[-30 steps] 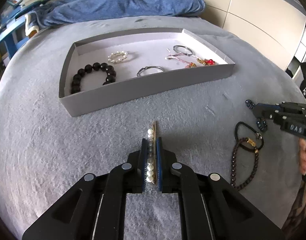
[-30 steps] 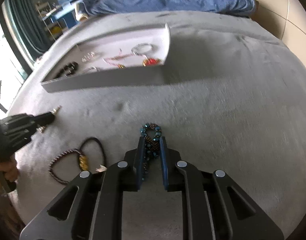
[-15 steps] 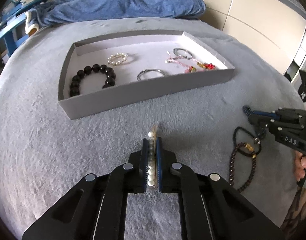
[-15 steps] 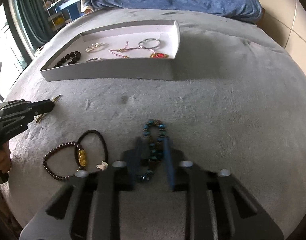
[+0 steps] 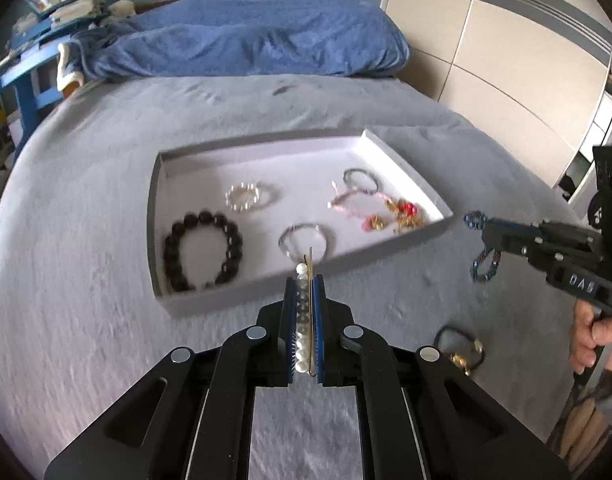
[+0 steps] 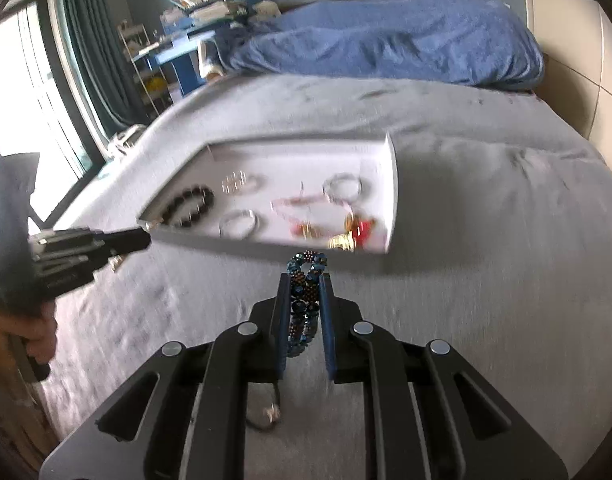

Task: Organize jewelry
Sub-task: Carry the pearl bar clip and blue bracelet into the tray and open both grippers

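Observation:
A shallow grey tray [image 5: 265, 284] [image 6: 392, 200] lies on the grey bedspread and holds several bracelets, among them a black bead bracelet [image 5: 201, 250] and a pearl ring-shaped bracelet [image 5: 245, 196]. My left gripper [image 5: 304, 280] is shut on a pearl hair clip [image 5: 301, 320], raised near the tray's front wall. My right gripper [image 6: 304, 280] is shut on a blue beaded bracelet [image 6: 303, 304], raised near the tray's near right corner; it also shows in the left wrist view [image 5: 484, 256].
A black cord bracelet with gold charms [image 5: 462, 350] lies on the bedspread to the right of my left gripper. A blue pillow [image 5: 245, 40] lies at the head of the bed. Wardrobe doors [image 5: 506, 60] stand on the right, blue shelves [image 6: 193, 40] on the left.
Both grippers have lifted off the bedspread with their pieces and moved forward towards the tray. The blue bracelet now hangs in the air from the right gripper.

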{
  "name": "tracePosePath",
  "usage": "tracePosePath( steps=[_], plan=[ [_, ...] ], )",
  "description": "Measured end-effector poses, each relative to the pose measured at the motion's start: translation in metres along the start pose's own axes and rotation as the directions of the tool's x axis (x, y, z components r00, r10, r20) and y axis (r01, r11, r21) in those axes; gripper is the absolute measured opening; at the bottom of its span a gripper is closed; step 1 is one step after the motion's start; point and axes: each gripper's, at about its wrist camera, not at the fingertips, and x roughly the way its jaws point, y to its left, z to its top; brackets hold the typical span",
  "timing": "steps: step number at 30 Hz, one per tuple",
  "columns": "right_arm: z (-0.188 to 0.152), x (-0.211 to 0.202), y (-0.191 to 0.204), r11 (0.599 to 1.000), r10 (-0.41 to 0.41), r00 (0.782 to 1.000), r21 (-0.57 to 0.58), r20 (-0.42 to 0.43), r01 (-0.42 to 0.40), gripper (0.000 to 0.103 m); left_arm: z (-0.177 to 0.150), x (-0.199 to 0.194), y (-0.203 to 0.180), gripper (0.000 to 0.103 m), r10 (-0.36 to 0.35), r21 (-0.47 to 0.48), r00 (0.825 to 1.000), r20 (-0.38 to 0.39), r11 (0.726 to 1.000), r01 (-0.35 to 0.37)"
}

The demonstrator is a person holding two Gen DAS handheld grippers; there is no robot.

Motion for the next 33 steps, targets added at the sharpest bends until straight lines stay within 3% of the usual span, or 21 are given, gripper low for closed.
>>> tracePosePath(
  steps=[8, 17, 24, 33],
  plan=[
    [0.049, 0.021, -0.015, 1.0, 0.012, 0.999, -0.006, 0.042, -0.012, 0.014, 0.036, 0.021, -0.008, 0.008, 0.009, 0.054, 1.0, 0.001, 0.998, -0.009],
    [0.079, 0.084, -0.031, 1.0, 0.005, 1.0, 0.006, -0.007, -0.005, 0.014, 0.071, 0.073, 0.002, 0.008, 0.011, 0.023, 0.999, -0.033, 1.0, -0.01],
    [0.08, 0.132, -0.038, 0.987, -0.142, 0.986, -0.082, -0.082, 0.136, 0.014, 0.091, 0.12, 0.001, 0.008, 0.006, 0.028, 0.997, -0.072, 1.0, -0.004],
    [0.072, 0.147, -0.049, 0.986, -0.154, 0.983, -0.081, -0.099, 0.146, 0.014, 0.087, 0.152, -0.011, 0.008, 0.011, 0.046, 0.992, -0.124, 0.999, -0.005]
  ],
)
